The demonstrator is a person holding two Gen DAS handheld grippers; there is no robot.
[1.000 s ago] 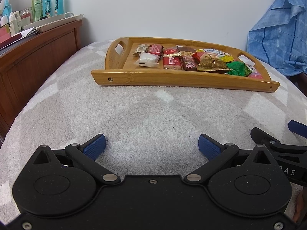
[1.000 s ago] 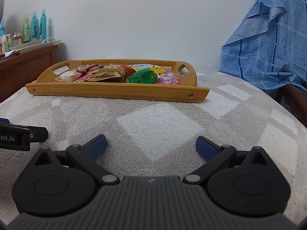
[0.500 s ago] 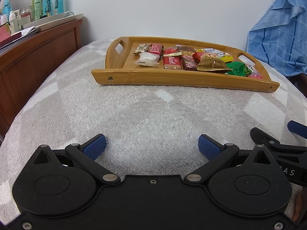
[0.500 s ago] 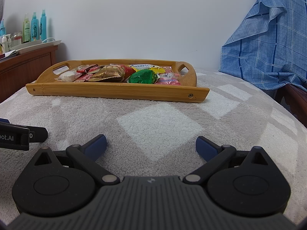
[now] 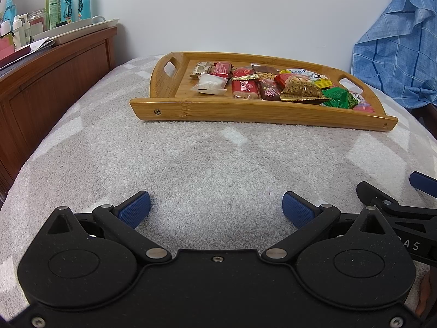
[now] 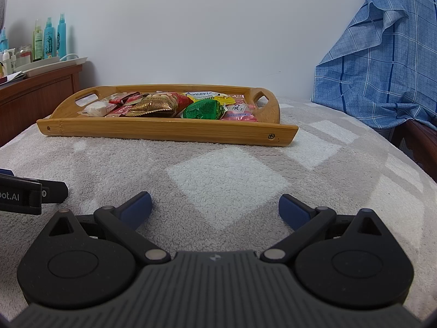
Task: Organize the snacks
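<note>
A wooden tray [image 5: 245, 113] [image 6: 164, 131] with cut-out handles sits on the grey towel-covered surface ahead of both grippers. It holds several wrapped snacks: a white packet [image 5: 211, 85], a red Biscoff bar [image 5: 245, 88], a gold wrapper [image 5: 301, 93] [image 6: 151, 107], a green wrapper [image 5: 337, 97] [image 6: 203, 110] and a pink packet [image 6: 240, 113]. My left gripper [image 5: 217, 209] rests low on the towel, open and empty. My right gripper [image 6: 214, 206] is likewise open and empty, well short of the tray. Each gripper shows at the edge of the other's view.
A wooden dresser [image 5: 52, 82] stands at the left, carrying bottles [image 5: 68, 2] and a white tray. A blue checked cloth [image 6: 382, 63] hangs at the right over dark furniture. The checked towel [image 6: 226, 180] spreads between grippers and tray.
</note>
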